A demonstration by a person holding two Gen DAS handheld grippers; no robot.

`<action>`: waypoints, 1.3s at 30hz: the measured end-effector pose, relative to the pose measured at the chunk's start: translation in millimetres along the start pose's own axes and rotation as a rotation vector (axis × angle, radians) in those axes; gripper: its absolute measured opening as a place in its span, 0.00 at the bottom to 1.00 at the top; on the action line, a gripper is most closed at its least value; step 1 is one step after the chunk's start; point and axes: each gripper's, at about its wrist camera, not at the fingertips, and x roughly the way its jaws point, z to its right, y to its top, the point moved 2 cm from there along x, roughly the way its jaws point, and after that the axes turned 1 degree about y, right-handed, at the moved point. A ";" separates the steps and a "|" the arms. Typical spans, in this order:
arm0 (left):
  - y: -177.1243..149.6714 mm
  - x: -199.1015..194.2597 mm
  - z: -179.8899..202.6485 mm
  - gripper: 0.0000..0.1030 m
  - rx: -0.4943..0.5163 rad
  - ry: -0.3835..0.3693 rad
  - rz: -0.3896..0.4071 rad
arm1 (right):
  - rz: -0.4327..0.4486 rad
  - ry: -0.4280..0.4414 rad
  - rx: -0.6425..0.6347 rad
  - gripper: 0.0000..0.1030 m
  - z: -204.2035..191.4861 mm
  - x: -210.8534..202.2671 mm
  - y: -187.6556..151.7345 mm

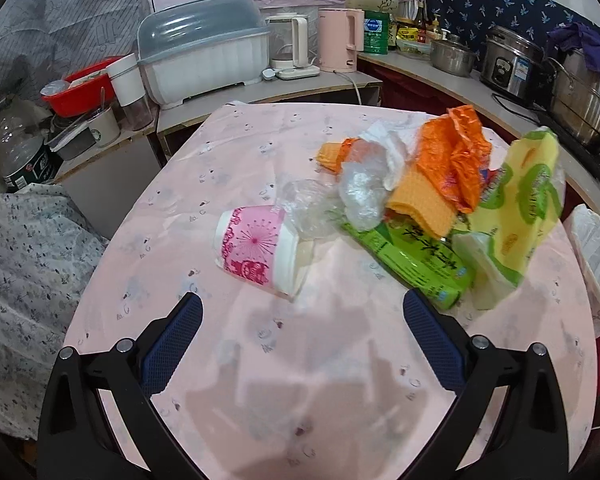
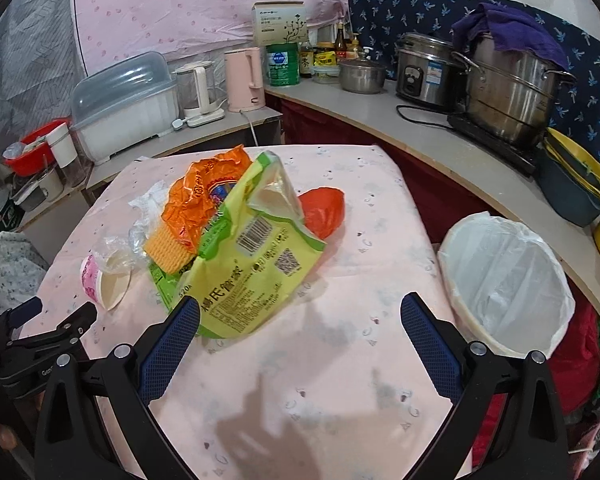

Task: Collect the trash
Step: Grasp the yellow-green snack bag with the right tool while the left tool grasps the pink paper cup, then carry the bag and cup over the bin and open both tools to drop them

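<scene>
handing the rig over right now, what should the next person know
Left tool: open, empty, hovering before the tipped pink-and-white paper cup.
Right tool: open, empty, before the yellow-green plastic food bag.
All the trash sits on the pink tablecloth: cup, bag, crumpled orange wrapper, clear plastic film, green packet.
The white-lined bin right of the table looks empty.
Done: nothing visible. Left: everything.

Both my wrist views look down, close over the table [image 1: 260,360] toward the counter; left sits left, both share the trash pile [image 2: 236,232].
</scene>
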 end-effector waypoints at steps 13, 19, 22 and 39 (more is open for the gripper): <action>17.7 83.5 -31.9 0.93 0.035 -0.040 -0.092 | -0.080 0.003 0.026 0.93 -42.7 68.6 22.1; 20.2 98.5 -37.2 0.92 0.020 -0.048 -0.101 | -0.108 -0.012 0.033 0.89 -44.8 84.3 20.2; 18.6 99.1 -33.3 0.75 0.029 -0.060 -0.107 | -0.110 -0.009 0.046 0.74 -40.1 85.2 20.3; 5.9 36.5 4.9 0.73 0.024 -0.097 -0.053 | -0.078 0.079 0.158 0.08 14.0 48.5 5.8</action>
